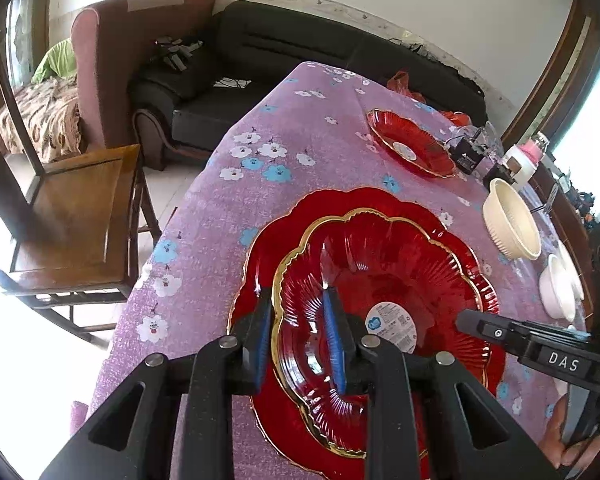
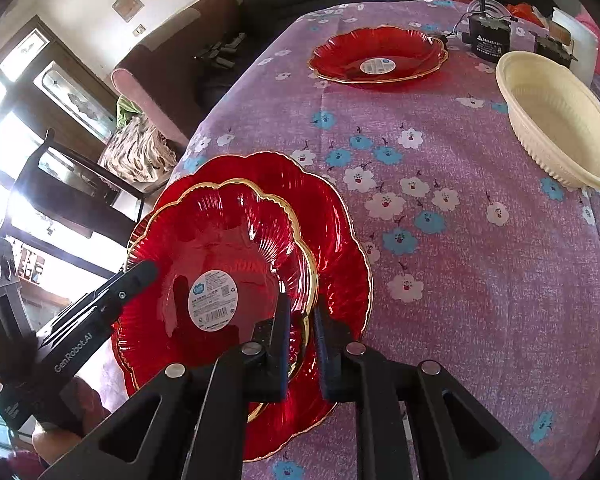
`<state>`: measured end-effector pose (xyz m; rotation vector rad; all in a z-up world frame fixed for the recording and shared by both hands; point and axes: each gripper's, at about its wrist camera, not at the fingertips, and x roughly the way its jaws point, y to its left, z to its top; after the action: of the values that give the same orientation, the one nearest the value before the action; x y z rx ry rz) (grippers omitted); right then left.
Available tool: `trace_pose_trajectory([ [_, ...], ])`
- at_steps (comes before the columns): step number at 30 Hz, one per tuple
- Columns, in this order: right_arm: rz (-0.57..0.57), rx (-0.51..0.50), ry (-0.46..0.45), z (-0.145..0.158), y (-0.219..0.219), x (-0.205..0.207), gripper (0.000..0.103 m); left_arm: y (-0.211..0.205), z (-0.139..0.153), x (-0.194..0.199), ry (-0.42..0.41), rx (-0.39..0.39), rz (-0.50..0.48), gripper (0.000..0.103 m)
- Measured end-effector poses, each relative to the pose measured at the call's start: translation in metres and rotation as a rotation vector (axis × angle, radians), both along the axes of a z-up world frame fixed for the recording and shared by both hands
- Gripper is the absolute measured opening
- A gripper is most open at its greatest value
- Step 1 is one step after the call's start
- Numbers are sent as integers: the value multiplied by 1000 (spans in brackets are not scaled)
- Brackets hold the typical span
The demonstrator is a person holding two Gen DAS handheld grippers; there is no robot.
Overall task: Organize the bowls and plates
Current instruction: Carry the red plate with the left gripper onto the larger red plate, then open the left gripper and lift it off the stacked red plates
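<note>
Two red glass plates with scalloped gold rims stacked near the table's near edge: smaller red plate (image 1: 380, 304) (image 2: 216, 264) sitting inside the larger red plate (image 1: 452, 216) (image 2: 332, 216), a round white label at the smaller one's centre. Left gripper (image 1: 298, 340), blue-padded, straddling the smaller plate's rim on one side, one finger outside over the larger plate, the other inside the bowl of the smaller; jaws narrowly apart with the gold edge between them, whether the pads actually press cannot be told. Right gripper (image 2: 302, 344) at the opposite rim, jaws nearly together around the smaller plate's gold edge, a thin gap visible beside the rim; firm contact likewise unclear. Each gripper visible in the other's view, (image 1: 512, 336) and (image 2: 112, 292), resting over the plate's edge. Further back on the purple floral tablecloth (image 1: 236, 208) (image 2: 460, 240), well apart from the stack, a third red plate (image 1: 412, 144) (image 2: 380, 56) alone. Cream ribbed bowl (image 1: 512, 220) (image 2: 560, 120) to the right, tilted in both views, and small white bowls (image 1: 556, 284) just beside it in the left wrist view. Wooden chair (image 1: 80, 216) beside the table; dark sofa (image 1: 268, 48) behind.
</note>
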<state>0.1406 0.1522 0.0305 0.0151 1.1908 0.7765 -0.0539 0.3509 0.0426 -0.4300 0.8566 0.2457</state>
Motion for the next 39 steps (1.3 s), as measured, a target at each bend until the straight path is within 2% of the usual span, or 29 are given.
trace_pose_trajectory([
  [3,6,-12,-20,3,-1,-3,15,0,1,1,2,-10,-10,28],
  [10,32,-29,-46,9,2,-10,24,-5,9,1,-5,15,-1,36],
  [12,38,-26,-53,11,1,-10,26,-5,13,-1,-15,28,8,43],
  [14,29,-24,-69,15,-2,-10,32,-5,19,-3,-27,43,17,44],
  [16,20,-7,-94,21,-9,-11,44,-2,24,-4,-41,41,26,44],
  [21,-44,41,-93,28,-31,-3,45,15,24,-5,-47,44,87,44],
  [25,-107,73,-21,12,-52,15,45,42,9,-3,-30,-18,139,44],
  [27,-107,109,37,2,-57,22,45,49,0,0,-14,-58,127,44],
  [29,-114,127,68,-6,-59,25,40,52,-7,4,-7,-80,117,37],
  [30,-111,135,77,-9,-60,26,32,52,-9,4,-21,-96,102,31],
  [35,-90,159,98,-14,-49,24,17,37,-12,14,-5,-73,36,11],
  [39,-91,163,91,-16,-45,19,13,27,-17,16,4,-59,16,10],
])
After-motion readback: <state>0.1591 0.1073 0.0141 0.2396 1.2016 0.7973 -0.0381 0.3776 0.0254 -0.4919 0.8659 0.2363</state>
